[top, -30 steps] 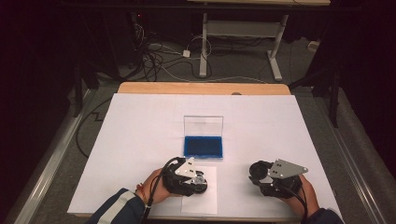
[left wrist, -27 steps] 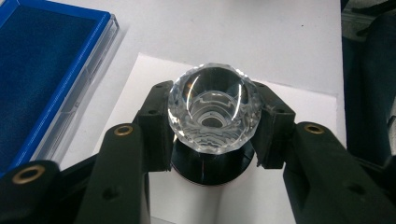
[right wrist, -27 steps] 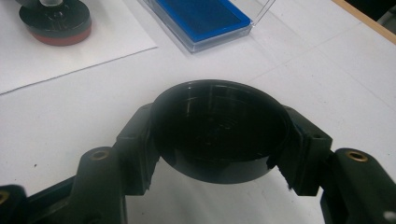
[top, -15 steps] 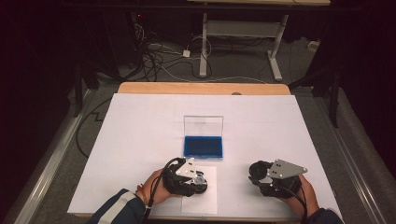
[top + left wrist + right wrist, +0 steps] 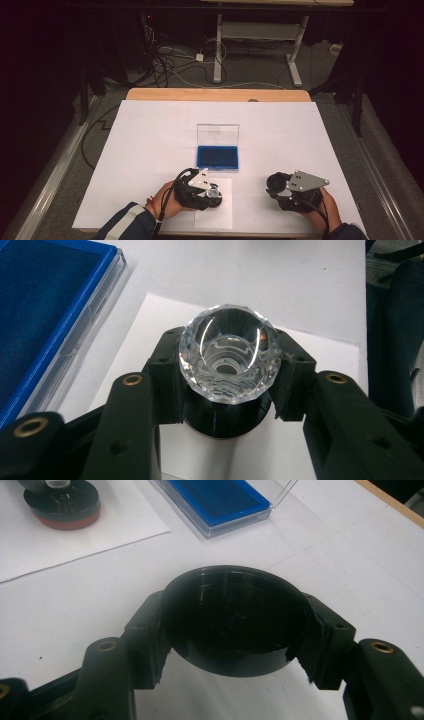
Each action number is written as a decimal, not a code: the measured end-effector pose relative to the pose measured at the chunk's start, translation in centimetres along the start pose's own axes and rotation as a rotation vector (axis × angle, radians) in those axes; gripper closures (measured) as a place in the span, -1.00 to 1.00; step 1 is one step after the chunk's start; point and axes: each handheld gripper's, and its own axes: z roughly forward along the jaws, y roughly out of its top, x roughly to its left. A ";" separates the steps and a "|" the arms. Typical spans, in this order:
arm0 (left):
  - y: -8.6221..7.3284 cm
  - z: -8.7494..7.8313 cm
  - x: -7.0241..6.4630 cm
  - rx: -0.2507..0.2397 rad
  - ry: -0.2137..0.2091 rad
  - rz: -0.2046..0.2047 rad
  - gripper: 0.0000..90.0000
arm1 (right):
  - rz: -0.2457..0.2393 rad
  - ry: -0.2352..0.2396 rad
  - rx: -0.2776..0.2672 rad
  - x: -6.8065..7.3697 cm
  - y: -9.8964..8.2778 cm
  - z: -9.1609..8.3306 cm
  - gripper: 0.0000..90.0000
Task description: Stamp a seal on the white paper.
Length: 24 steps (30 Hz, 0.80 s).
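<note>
Faceted clear glass lens (image 5: 230, 357), its black base half hidden, sits gripped in the left tongs (image 5: 227, 385) above white paper (image 5: 150, 320). Right tongs (image 5: 235, 630) clasp a black round cap (image 5: 235, 625), low over the worktop (image 5: 150, 145).

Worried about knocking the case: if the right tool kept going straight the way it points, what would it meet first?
Probably the blue case: in the right gripper view it lies beyond the right tool, shut on a black cap, across bare white table. Depth is uncertain.
</note>
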 end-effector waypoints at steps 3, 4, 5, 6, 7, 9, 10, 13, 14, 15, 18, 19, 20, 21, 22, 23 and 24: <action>0.0 0.0 0.0 -0.004 -0.005 -0.009 0.21 | -0.004 0.000 -0.004 0.0 0.1 0.0 -0.15; 0.0 -0.1 0.1 -0.002 -0.006 -0.006 0.21 | -0.005 0.000 -0.003 0.1 0.1 0.0 -0.15; 0.0 -0.1 0.1 0.000 -0.006 -0.006 0.20 | -0.006 -0.001 -0.002 0.1 0.1 0.0 -0.15; 0.0 -0.1 0.1 -0.001 -0.005 -0.011 0.20 | -0.005 0.000 -0.003 0.0 0.1 0.0 -0.15; 0.1 -0.2 0.0 0.002 -0.004 -0.007 0.20 | -0.005 0.001 -0.005 0.0 0.0 -0.1 -0.15; 0.1 -0.3 0.0 0.006 -0.005 -0.005 0.20 | -0.010 0.001 -0.006 0.0 0.0 -0.1 -0.15; 0.1 -0.3 0.0 0.006 -0.013 -0.006 0.20 | -0.010 0.002 -0.007 -0.1 0.0 -0.1 -0.15; 0.3 -0.6 -0.1 -0.007 -0.010 -0.003 0.20 | -0.007 0.001 -0.008 -0.1 0.0 -0.2 -0.15; 0.3 -0.8 0.0 -0.020 -0.009 -0.005 0.20 | -0.005 -0.001 -0.009 0.0 0.0 -0.2 -0.15; 0.4 -1.1 0.0 -0.028 -0.006 -0.006 0.20 | -0.007 -0.002 -0.011 -0.1 0.0 -0.2 -0.15; 0.7 -1.8 0.0 -0.057 0.002 -0.007 0.20 | -0.006 -0.002 -0.014 -0.1 0.1 -0.3 -0.15; 0.8 -2.0 0.0 -0.064 0.004 -0.005 0.20 | -0.006 -0.002 -0.014 0.0 0.1 -0.3 -0.15; 0.8 -2.2 0.0 -0.072 0.009 -0.005 0.20 | -0.008 -0.002 -0.015 0.0 0.1 -0.3 -0.15; 0.9 -2.4 0.0 -0.080 0.008 -0.006 0.20 | -0.010 -0.001 -0.015 0.0 0.1 -0.3 -0.15; 1.0 -2.6 0.0 -0.085 0.012 -0.002 0.20 | -0.008 -0.002 -0.015 0.0 0.1 -0.3 -0.15; 1.0 -2.7 0.0 -0.090 0.019 0.000 0.20 | -0.009 -0.003 -0.017 0.0 0.1 -0.3 -0.15; 1.1 -3.0 0.0 -0.103 0.018 -0.005 0.20 | -0.008 -0.004 -0.018 0.0 0.1 -0.3 -0.15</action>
